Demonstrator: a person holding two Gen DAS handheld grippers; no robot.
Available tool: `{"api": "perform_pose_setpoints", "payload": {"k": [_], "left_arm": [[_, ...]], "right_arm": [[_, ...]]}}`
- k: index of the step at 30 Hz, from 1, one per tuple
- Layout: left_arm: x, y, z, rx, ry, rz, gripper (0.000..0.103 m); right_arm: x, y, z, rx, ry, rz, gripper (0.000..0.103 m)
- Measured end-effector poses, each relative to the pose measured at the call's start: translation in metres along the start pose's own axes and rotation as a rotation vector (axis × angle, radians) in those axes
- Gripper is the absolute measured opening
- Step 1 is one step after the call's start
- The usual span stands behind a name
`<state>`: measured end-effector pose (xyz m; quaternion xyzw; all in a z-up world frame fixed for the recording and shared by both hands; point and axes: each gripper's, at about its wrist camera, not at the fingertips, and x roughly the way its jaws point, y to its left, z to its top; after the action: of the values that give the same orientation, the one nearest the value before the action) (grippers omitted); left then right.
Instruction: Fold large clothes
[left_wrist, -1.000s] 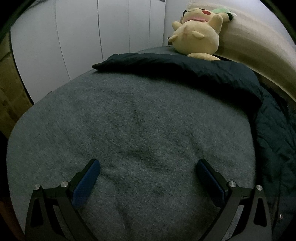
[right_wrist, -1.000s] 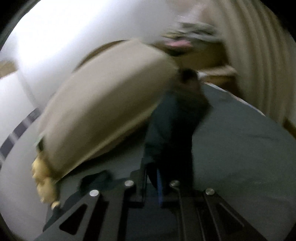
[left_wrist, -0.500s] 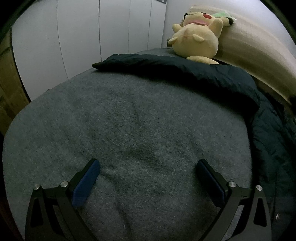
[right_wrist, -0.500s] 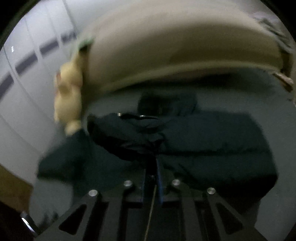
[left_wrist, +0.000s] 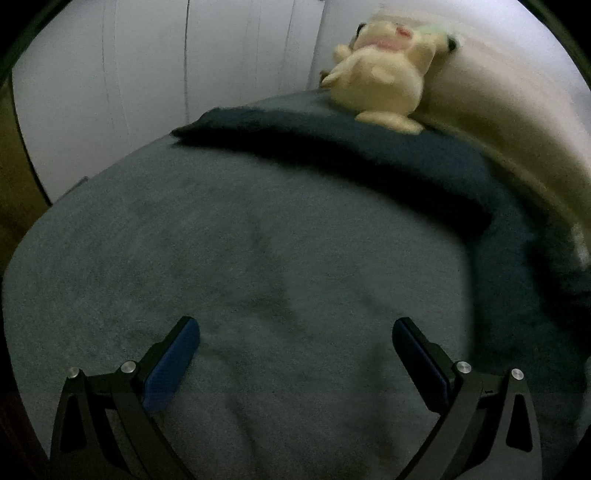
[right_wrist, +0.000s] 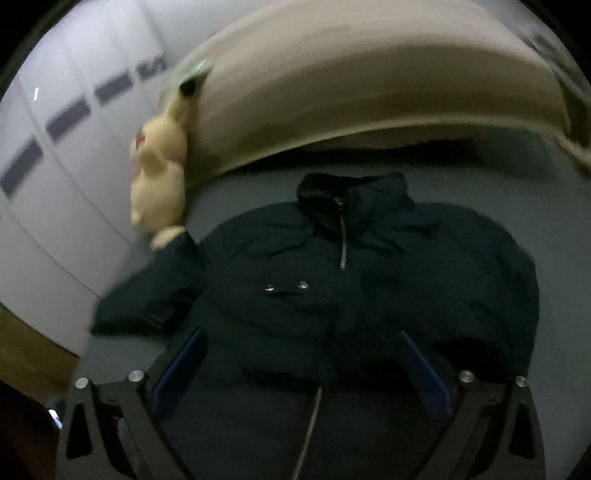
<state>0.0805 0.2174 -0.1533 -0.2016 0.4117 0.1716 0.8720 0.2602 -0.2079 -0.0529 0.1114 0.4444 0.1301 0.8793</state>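
The jacket (right_wrist: 369, 280) lies spread on the bed (left_wrist: 258, 258), hood toward the headboard (right_wrist: 369, 81) (a plush (right_wrist: 159, 177) leans there). The right gripper's (right_wrist: 301, 365) jaws are opening over its hem, pads clear; the left gripper (left_wrist: 295, 354) gapes, empty.

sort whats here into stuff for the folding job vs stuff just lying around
For the job:
- dark jacket, spread on the bed
- left claw, open over bare blanket
- right claw, jaws opening over the jacket's hem

Lying about:
- yellow plush toy
- beige headboard
- grey blanket

We see the dark jacket (right_wrist: 369, 280) lying flat on the grey bed (right_wrist: 554, 229). Our right gripper (right_wrist: 301, 362) is opening above its hem, perhaps not touching.
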Motion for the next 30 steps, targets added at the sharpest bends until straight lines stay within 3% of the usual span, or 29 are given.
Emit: {"api": "perform_pose_setpoints", "payload": {"k": [2, 4, 6, 9, 11, 13, 16, 18, 19, 20, 22, 25, 30], "left_arm": [[-0.025, -0.018, 0.016, -0.026, -0.025, -0.128, 0.103], [-0.036, -0.045, 0.030, -0.007, 0.002, -0.262, 0.103], [-0.035, -0.091, 0.043, 0.010, 0.095, -0.444, 0.103], [-0.016, -0.161, 0.053, 0.029, 0.220, -0.607, 0.103], [0.005, -0.208, 0.053, 0.047, 0.303, -0.668, 0.103], [0.031, -0.244, 0.051, 0.055, 0.368, -0.669, 0.103], [0.076, -0.278, 0.044, 0.033, 0.461, -0.598, 0.102], [0.095, -0.289, 0.042, 0.022, 0.484, -0.562, 0.089], [0.100, -0.294, 0.041, 0.033, 0.491, -0.548, 0.073], [0.106, -0.300, 0.040, 0.059, 0.503, -0.523, 0.045], [0.111, -0.309, 0.034, 0.133, 0.514, -0.442, 0.007], [0.109, -0.316, 0.037, 0.236, 0.453, -0.385, 0.006], [0.056, -0.295, 0.077, 0.304, 0.165, -0.359, 0.004]], "right_arm": [[-0.010, -0.035, -0.021, 0.090, -0.021, 0.038, 0.103], [-0.019, -0.064, -0.037, 0.152, -0.041, 0.042, 0.103], [-0.025, -0.091, -0.058, 0.232, -0.054, 0.049, 0.103], [-0.039, -0.115, -0.075, 0.296, -0.068, 0.061, 0.103], [-0.046, -0.130, -0.092, 0.309, -0.079, 0.067, 0.103], [-0.054, -0.137, -0.101, 0.310, -0.094, 0.067, 0.103], [-0.073, -0.150, -0.113, 0.314, -0.115, 0.071, 0.103], [-0.091, -0.155, -0.116, 0.316, -0.129, 0.071, 0.103], [-0.094, -0.160, -0.119, 0.316, -0.136, 0.071, 0.103], [-0.099, -0.164, -0.121, 0.316, -0.140, 0.067, 0.103], [-0.102, -0.172, -0.121, 0.321, -0.141, 0.058, 0.103], [-0.098, -0.182, -0.121, 0.348, -0.137, 0.056, 0.103], [-0.095, -0.195, -0.118, 0.386, -0.149, 0.064, 0.103]]}}
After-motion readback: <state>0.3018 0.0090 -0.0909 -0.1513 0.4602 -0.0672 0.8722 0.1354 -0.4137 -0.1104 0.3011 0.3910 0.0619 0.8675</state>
